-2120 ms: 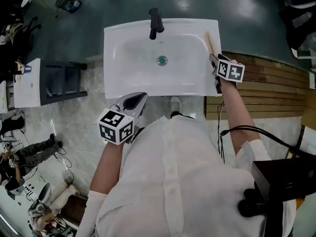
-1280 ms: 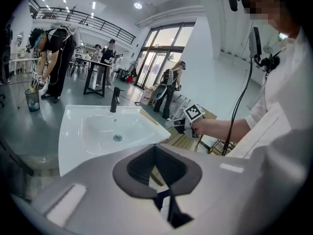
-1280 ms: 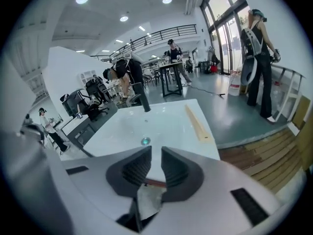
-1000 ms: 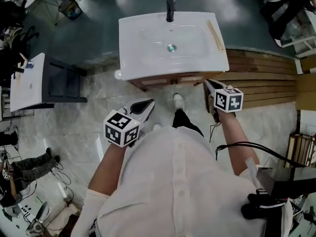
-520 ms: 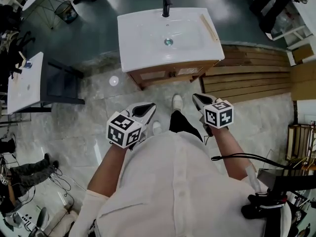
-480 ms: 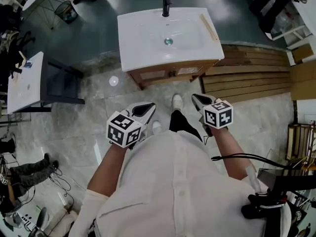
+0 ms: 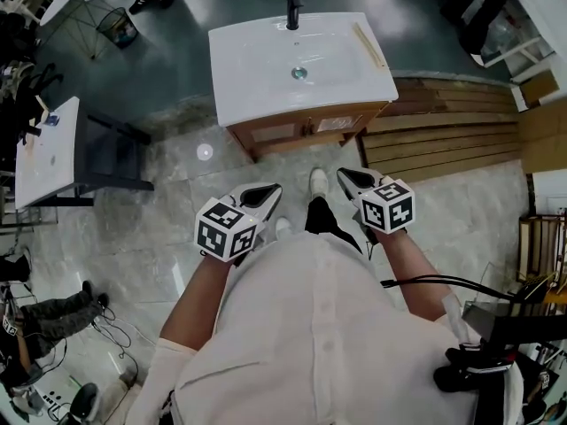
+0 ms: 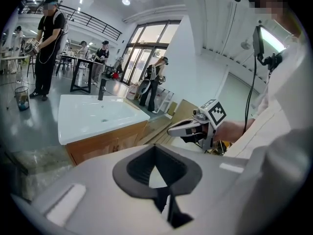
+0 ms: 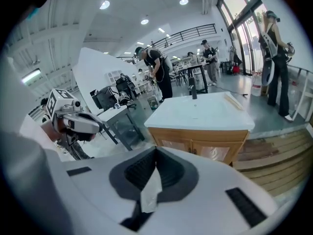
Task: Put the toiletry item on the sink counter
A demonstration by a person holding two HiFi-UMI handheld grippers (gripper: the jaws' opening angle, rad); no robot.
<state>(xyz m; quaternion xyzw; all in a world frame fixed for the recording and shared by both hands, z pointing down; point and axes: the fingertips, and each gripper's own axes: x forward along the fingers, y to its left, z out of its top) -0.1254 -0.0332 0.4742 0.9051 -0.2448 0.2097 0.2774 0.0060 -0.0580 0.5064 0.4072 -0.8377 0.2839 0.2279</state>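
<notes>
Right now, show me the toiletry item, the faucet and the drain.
toiletry item [image 7: 369,45], head view: middle of the pale stick.
faucet [image 7: 292,7], head view: black spout.
drain [image 7: 299,73], head view: its centre.

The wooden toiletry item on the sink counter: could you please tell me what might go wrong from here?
The wooden toiletry item lies along the right rim of the sink counter, close to the edge. A knock could roll it off onto the wooden boards below.
</notes>
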